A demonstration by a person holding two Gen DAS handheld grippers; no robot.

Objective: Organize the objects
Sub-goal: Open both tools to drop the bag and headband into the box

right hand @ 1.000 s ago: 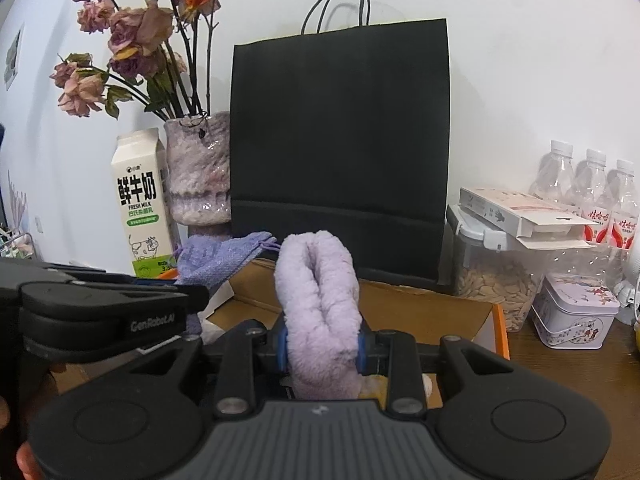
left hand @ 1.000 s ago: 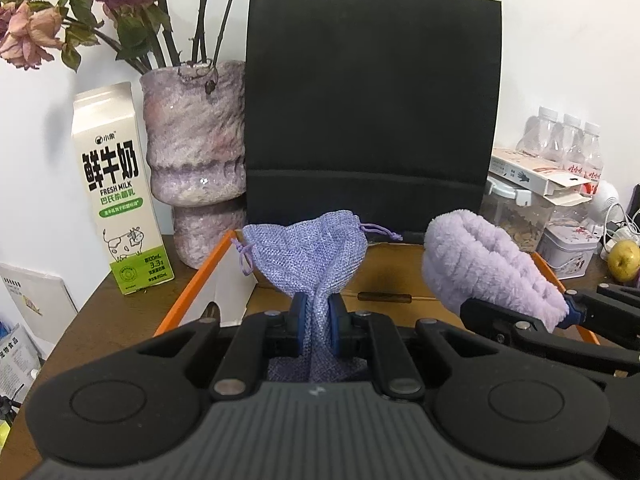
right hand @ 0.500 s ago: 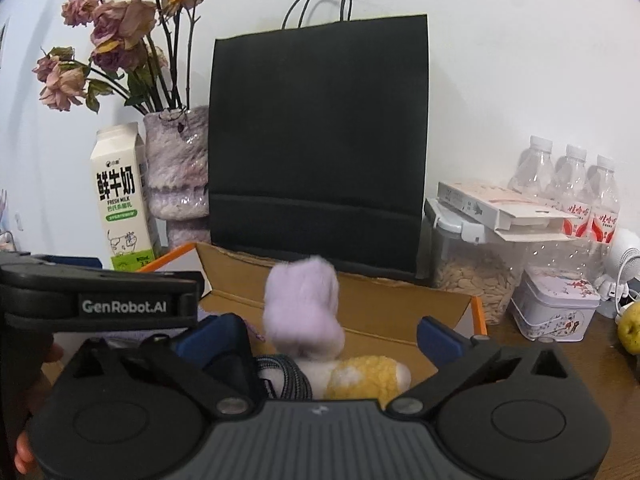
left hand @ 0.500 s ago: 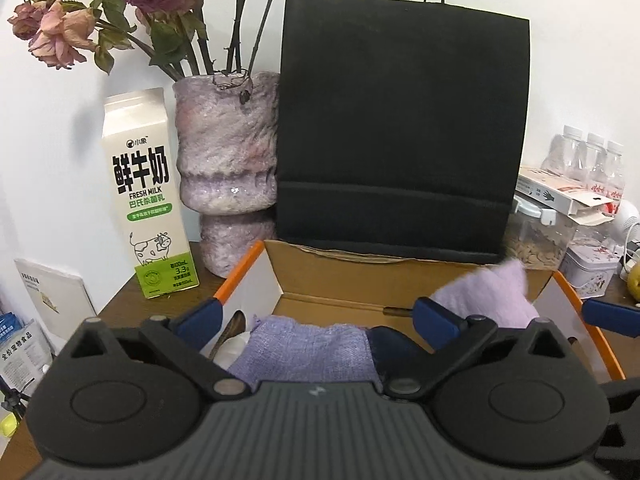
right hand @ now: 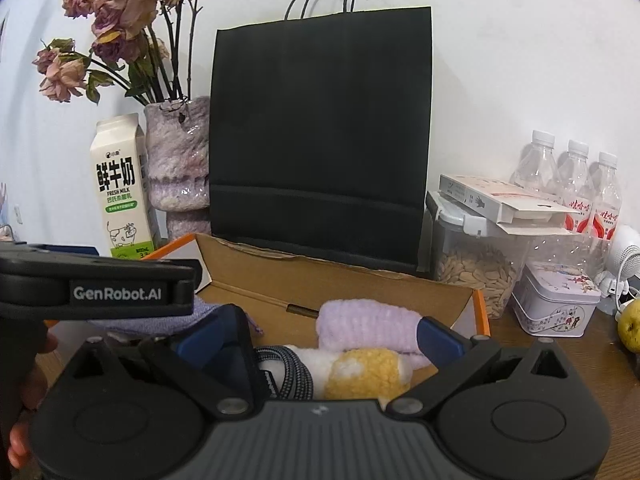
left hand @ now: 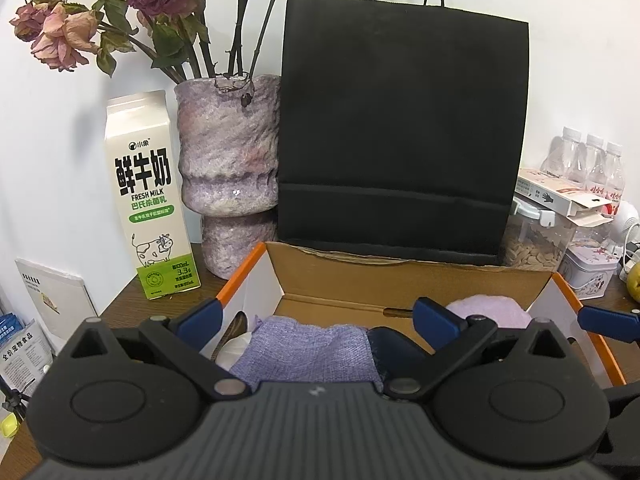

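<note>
Your left gripper (left hand: pixel 320 320) and right gripper (right hand: pixel 320 340) stand released over the cardboard box (right hand: pixel 360 280), where pouch (left hand: pixel 308 350) and purple roll (right hand: pixel 368 326) lie sorted.

Wall (left hand: pixel 580 60): plain white, evenly lit; dark wooden table (right hand: pixel 560 356) set against it; standing along the wall: milk carton (left hand: pixel 146 196), purple vase (left hand: pixel 228 184) with dried roses (left hand: pixel 60 36), black paper bag (left hand: pixel 400 128), seed jar (right hand: pixel 476 268), water bottles (right hand: pixel 576 184), tin (right hand: pixel 556 304).
</note>
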